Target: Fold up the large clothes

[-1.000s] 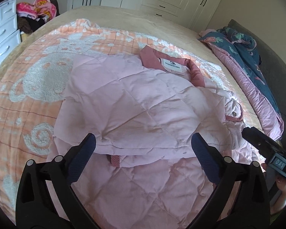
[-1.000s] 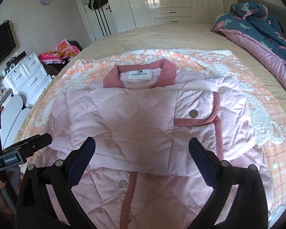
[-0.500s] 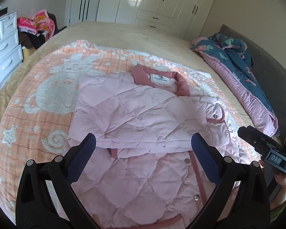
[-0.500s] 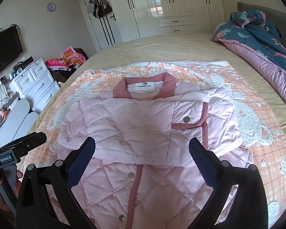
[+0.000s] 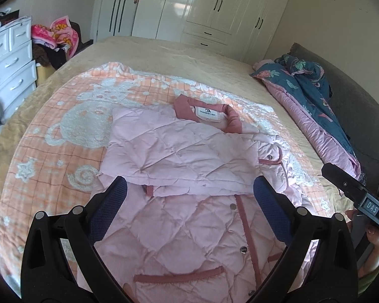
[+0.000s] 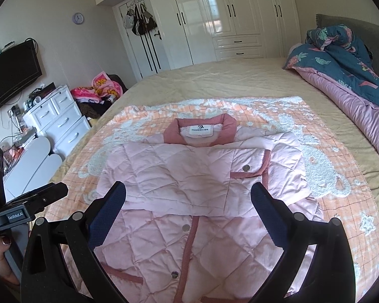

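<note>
Evidently the sleeve stage is finished: the pink quilted jacket point(image 6: 202, 192) lies front-up on the orange blanket point(image 6: 341, 156) in the middle of the bed point(image 6: 214, 78), both sleeves laid across its chest below the collar point(image 6: 199, 126). The left gripper point(image 5: 189, 202) and right gripper point(image 6: 188, 202) hang above it, jaws spread wide and holding nothing. By the look of it, the next move calls for pinching the hem at both corners and carrying it up toward the collar. Compared with a second ago, both grippers have pulled back and up, so the lower jacket now shows.
</note>
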Action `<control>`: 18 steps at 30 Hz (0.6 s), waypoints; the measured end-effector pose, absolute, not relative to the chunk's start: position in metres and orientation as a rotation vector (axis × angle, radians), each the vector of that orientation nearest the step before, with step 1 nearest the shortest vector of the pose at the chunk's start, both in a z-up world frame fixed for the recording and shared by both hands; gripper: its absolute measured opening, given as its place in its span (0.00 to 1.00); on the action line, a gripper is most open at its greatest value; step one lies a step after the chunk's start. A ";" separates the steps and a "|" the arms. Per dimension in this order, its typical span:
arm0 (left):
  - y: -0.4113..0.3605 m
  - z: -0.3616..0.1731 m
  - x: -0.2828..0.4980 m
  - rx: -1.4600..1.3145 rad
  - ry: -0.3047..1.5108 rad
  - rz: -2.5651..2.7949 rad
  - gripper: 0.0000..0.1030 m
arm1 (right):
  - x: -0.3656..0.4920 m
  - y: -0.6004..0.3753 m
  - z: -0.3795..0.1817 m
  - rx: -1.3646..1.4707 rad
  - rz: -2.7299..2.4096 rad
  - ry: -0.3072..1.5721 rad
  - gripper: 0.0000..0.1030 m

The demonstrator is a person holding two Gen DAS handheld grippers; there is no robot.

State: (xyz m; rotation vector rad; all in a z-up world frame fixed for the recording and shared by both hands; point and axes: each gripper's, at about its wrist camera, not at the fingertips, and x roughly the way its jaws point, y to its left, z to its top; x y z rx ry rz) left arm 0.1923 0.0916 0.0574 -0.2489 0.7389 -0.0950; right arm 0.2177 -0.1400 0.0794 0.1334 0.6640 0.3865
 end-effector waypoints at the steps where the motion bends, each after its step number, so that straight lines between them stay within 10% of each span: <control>1: 0.091 0.060 0.189 -0.248 0.737 -0.093 0.91 | 0.215 -0.140 0.082 0.130 0.388 0.660 0.96; 18: 0.081 0.087 0.139 -0.233 0.678 -0.086 0.91 | 0.161 -0.160 0.119 0.113 0.382 0.589 0.96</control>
